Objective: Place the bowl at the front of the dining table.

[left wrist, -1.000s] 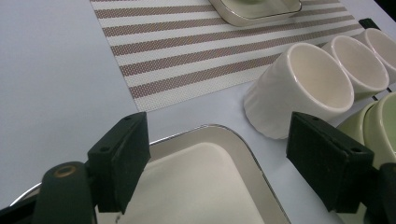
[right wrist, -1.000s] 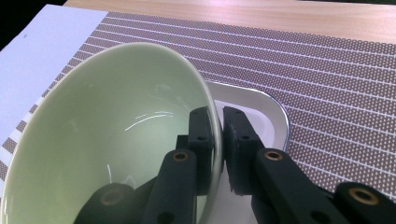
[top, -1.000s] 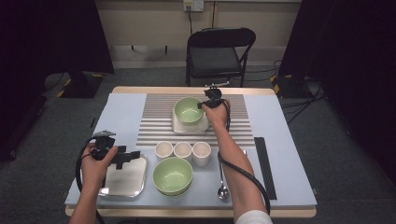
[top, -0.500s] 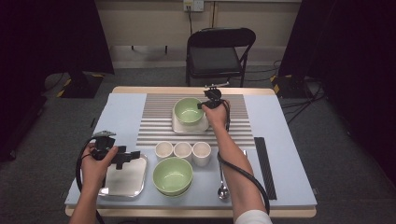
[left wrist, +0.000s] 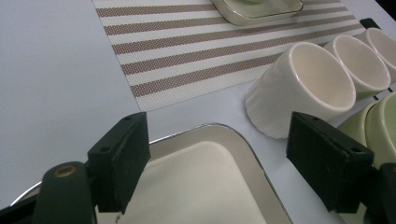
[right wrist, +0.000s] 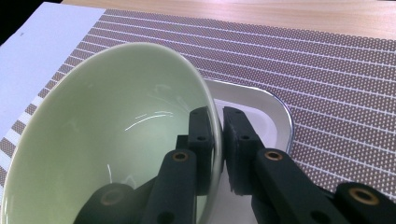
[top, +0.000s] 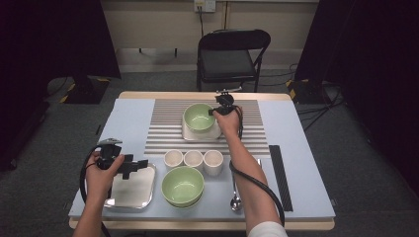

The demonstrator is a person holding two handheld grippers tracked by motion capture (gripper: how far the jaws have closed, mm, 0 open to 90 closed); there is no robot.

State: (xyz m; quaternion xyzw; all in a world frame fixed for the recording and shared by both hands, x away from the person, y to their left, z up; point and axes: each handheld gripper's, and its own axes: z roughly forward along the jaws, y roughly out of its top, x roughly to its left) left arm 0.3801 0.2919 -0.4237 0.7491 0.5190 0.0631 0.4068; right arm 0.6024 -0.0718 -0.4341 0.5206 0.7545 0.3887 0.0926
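while the right gripper (right wrist: 218, 140) pinches the rim of a green bowl (top: 198, 116) on the far square plate (top: 185, 133), the left gripper (left wrist: 217, 161) hangs open over the near-left tray (left wrist: 205, 182)

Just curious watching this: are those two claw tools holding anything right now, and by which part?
The right gripper pinches the far green bowl by its rim, one jaw inside, one outside. The left gripper is open, holding nothing.

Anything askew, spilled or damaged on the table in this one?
Nothing spilled or broken. The far green bowl sits tilted over its small tray, because the right tongs are clamped on its rim. The three cups, near bowl and spoon look orderly.
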